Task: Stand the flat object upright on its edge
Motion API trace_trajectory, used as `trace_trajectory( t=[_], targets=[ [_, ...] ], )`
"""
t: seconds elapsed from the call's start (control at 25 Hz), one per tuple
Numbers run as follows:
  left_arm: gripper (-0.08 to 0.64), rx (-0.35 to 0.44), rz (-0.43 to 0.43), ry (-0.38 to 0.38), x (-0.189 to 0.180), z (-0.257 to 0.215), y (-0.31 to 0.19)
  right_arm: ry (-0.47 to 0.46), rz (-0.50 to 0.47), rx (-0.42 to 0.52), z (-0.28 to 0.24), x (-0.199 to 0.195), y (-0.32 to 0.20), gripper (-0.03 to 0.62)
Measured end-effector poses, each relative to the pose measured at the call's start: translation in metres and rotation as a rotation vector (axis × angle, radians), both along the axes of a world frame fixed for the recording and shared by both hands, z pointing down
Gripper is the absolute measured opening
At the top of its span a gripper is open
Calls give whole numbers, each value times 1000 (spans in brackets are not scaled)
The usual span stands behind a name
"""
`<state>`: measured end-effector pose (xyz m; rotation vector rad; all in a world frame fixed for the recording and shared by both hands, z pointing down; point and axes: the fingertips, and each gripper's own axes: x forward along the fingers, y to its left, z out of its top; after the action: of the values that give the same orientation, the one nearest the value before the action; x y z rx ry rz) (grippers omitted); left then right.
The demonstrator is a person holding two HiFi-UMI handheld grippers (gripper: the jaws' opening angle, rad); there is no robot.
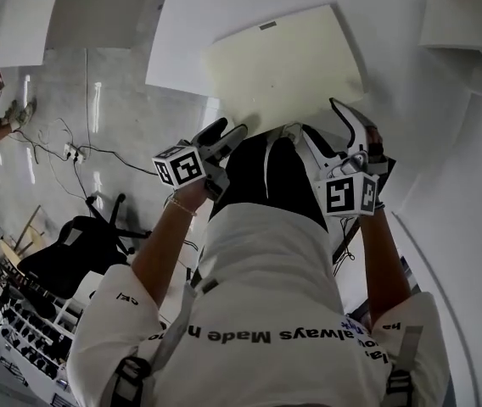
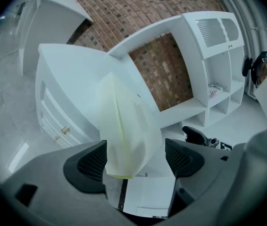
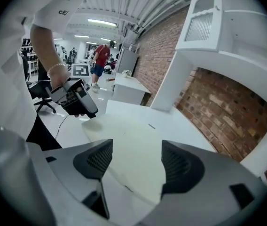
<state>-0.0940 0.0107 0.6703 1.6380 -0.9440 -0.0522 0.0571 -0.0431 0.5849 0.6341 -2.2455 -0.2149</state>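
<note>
Pointing: flat cream board [image 1: 283, 66] has its broad face up; its long axis runs left to right across the person's front, skewed so that its left end comes nearer the person.
Marking: small dark dash [image 1: 267, 25] sits near the board's far edge.
Position: board rests on the white worktop [image 1: 224, 7], with its near edge toward the person. Whether that edge is raised off the surface cannot be told.
Containers: white shelf unit [image 2: 218, 65] stands behind the worktop. One open compartment holds a small striped thing [image 2: 212, 91], too small to identify; the other open compartments look bare.
Left tool [image 1: 226, 134]: at the board's near left corner. Its jaws are spread, and the corner pokes between them, close to one pad with a gap at the other.
Right tool [image 1: 319, 117]: at the near right part of the board. Its jaws are spread wide, and the board's face and near edge show in the gap without either pad pressing on it.
Between tools: the board's near edge spans from one tool to the other.
</note>
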Motion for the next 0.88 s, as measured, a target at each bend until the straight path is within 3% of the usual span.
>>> trace_trajectory(
  t=[0.24, 0.56, 0.88],
  targets=[
    [376, -70, -6, 152, 4, 32, 11, 87, -26, -30, 44, 7, -1, 289],
    [376, -31, 82, 322, 31, 44, 9, 242, -122, 29, 95, 13, 1, 296],
    [369, -5, 96, 348, 31, 46, 7, 284, -101, 90, 113, 14, -1, 295]
  ],
)
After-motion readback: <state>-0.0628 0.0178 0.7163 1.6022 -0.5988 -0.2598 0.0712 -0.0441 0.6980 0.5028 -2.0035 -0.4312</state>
